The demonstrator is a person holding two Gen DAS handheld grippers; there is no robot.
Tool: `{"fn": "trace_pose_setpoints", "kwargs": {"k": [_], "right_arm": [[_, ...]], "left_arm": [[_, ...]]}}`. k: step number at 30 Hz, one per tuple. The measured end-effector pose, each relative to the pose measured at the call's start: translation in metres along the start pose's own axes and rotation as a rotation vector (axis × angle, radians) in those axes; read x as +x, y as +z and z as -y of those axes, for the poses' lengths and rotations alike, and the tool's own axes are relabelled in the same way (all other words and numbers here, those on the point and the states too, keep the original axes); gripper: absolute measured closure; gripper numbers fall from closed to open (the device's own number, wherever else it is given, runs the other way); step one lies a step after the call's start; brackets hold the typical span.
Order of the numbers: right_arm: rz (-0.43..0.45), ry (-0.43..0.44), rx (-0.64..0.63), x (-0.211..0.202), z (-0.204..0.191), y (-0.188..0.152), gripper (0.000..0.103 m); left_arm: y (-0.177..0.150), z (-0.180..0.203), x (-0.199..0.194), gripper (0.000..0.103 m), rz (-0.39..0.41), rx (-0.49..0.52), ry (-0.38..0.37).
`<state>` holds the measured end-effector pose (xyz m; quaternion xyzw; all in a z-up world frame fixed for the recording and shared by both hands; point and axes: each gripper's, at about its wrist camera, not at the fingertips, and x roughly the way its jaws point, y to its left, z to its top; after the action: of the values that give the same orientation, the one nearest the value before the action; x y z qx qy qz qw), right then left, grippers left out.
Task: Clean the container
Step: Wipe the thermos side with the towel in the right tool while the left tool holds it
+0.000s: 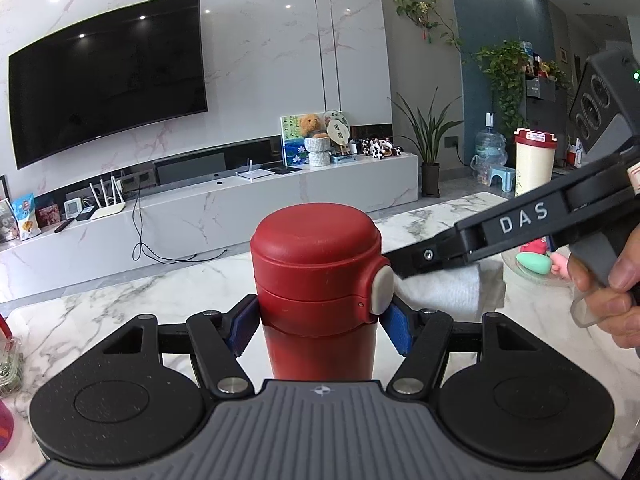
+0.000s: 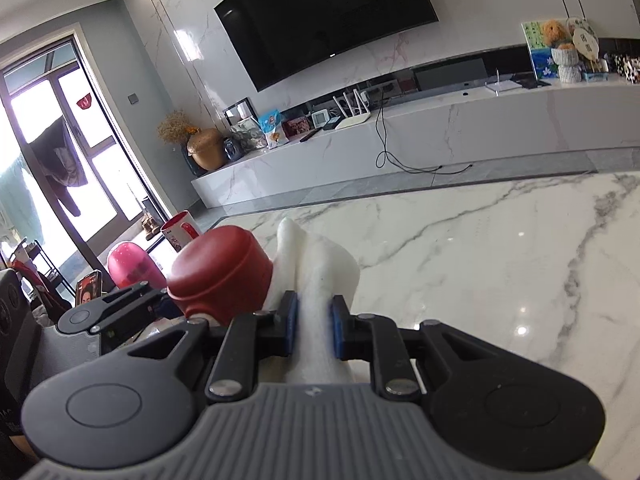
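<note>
A red thermos bottle (image 1: 320, 280) with a domed lid and a white side button stands upright over the marble table (image 1: 120, 312). My left gripper (image 1: 318, 328) is shut on the bottle just below its lid. My right gripper (image 2: 313, 330) is shut on a white cloth (image 2: 316, 264) and presses it against the right side of the bottle's lid (image 2: 218, 272). In the left wrist view the right gripper (image 1: 404, 270) comes in from the right, with the cloth (image 1: 444, 286) bunched behind the button.
A cream tumbler with a red lid (image 1: 534, 160) and a glass dish with green and pink items (image 1: 536, 264) stand at the right. A pink container (image 2: 130, 266), a red and white mug (image 2: 180, 230) and a phone (image 2: 88, 288) are left of the bottle.
</note>
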<state>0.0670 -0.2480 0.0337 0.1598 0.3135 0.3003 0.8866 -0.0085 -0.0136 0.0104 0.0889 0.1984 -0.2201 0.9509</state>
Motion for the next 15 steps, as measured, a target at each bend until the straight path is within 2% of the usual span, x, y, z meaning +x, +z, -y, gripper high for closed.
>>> {"fn": "trace_pose_setpoints", "kwargs": {"k": [15], "right_arm": [[-0.006, 0.023, 0.011, 0.0023, 0.0011, 0.0016, 0.083]], "left_arm": [[0.0022, -0.0053, 0.0015, 0.039, -0.041, -0.002, 0.003]]}}
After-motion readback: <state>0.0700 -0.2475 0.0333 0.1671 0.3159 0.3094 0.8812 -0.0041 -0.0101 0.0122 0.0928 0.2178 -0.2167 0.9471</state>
